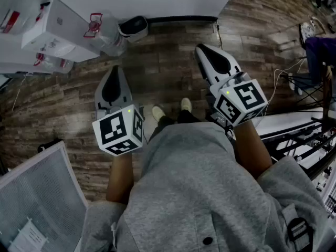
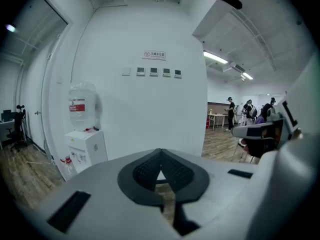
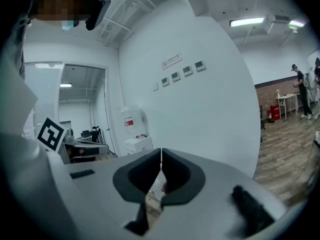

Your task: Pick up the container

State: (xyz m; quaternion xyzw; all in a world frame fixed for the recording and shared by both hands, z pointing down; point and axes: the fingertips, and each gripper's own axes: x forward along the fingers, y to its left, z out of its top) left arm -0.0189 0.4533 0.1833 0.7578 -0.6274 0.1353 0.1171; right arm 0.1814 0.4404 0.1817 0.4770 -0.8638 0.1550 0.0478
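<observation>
Both grippers are held out over a wood floor, and nothing lies between their jaws. My left gripper (image 1: 114, 70) is shut, its dark pads meeting at the tips (image 2: 160, 152). My right gripper (image 1: 202, 49) is shut too, its pads closed together (image 3: 161, 152). Ahead by the white wall stands a white water dispenser (image 1: 58, 28) with a clear bottle on top (image 2: 82, 104). A clear jug with a red handle (image 1: 105, 33) and a small white-rimmed dark bin (image 1: 134, 28) sit beside it on the floor. Both grippers are well short of these.
The white wall (image 2: 150, 109) faces both grippers. A mesh panel (image 1: 42, 198) lies at the lower left. A metal rack and cables (image 1: 310, 135) stand at the right. The person's shoes (image 1: 170, 112) are on the floor between the grippers. People stand far off at the right (image 2: 230, 111).
</observation>
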